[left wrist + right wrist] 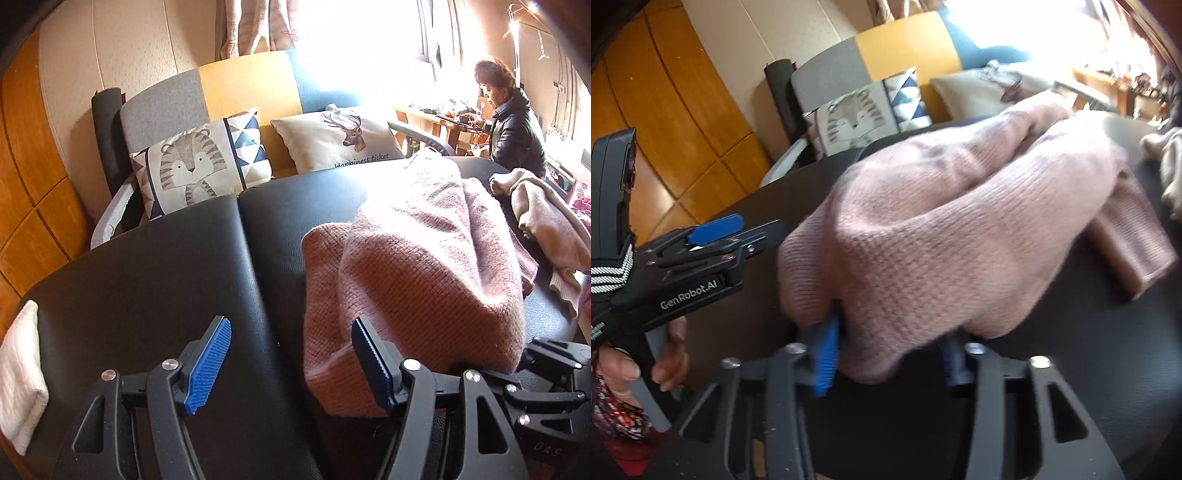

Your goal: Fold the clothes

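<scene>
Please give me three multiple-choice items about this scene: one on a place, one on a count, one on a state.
1. Where does the pink sweater lie?
A. on the sofa
B. on the floor
C. on the black table

2. How many printed cushions are on the sofa?
A. two
B. one
C. four

3. How is the left gripper?
A. shut on a cushion
B. open
C. shut on the sweater

Answers:
1 C: the pink sweater is spread over the black table.
2 A: a tiger cushion and a deer cushion lean on the sofa.
3 B: the left gripper has its blue pads far apart, pressing on nothing.
</scene>
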{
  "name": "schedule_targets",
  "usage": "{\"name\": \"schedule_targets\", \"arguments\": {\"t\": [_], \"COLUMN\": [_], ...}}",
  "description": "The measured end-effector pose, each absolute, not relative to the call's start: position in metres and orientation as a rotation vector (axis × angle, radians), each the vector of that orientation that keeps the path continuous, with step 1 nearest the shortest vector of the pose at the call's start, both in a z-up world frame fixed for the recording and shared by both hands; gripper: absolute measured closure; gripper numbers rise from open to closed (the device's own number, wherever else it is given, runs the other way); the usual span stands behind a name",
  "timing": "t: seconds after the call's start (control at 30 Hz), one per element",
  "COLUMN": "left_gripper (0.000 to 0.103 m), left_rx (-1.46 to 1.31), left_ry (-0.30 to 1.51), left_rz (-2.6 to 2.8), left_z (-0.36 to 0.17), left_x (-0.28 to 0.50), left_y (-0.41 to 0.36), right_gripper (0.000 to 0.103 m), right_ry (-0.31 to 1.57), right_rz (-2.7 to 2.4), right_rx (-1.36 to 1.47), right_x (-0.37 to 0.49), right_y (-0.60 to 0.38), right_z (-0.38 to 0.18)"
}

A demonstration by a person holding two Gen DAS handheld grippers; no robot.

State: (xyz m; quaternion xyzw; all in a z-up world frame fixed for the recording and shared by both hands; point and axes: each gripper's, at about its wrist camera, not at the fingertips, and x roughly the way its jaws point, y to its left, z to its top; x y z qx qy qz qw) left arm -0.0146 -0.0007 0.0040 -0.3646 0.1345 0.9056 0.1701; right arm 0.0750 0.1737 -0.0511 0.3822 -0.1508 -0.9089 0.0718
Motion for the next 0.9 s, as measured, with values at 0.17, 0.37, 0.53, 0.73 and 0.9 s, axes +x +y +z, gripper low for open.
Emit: {"name": "schedule_targets", "arguments": {"t": [0.17, 0.37, 0.53, 0.73, 0.9], "left_gripper": [0.034, 0.034, 0.033, 0.032, 0.030], "left_rx": [-0.986, -0.946, -1.020, -1.036, -1.018], "left_ry": [0.342, 0.273, 0.442, 0.511, 0.330], "left_rz": [2.593, 2.551, 2.497, 2.528, 2.562], "left_z": [0.015, 0.025, -0.003, -0.034, -0.043], "left_x": [-0.011, -0.017, -0.027, -0.022, -0.024], "left_y": [0.005, 0.026, 0.063, 0.076, 0.063], "right_gripper": [0.036, 0.030, 0.029, 0.029, 0.029], "right_ry": [-0.548, -0.609, -0.645, -0.714, -0.689], "right_rz": [-2.858, -2.924, -2.859, -2.782, -2.781], "right_rx": [1.031, 1.080, 1.228, 1.362, 1.350], "right_x": [0.088, 0.069, 0.037, 0.041, 0.046], "right_y": [0.198, 0.225, 0.226, 0.232, 0.229], "right_z": [-0.030, -0.022, -0.042, -0.079, -0.085]}}
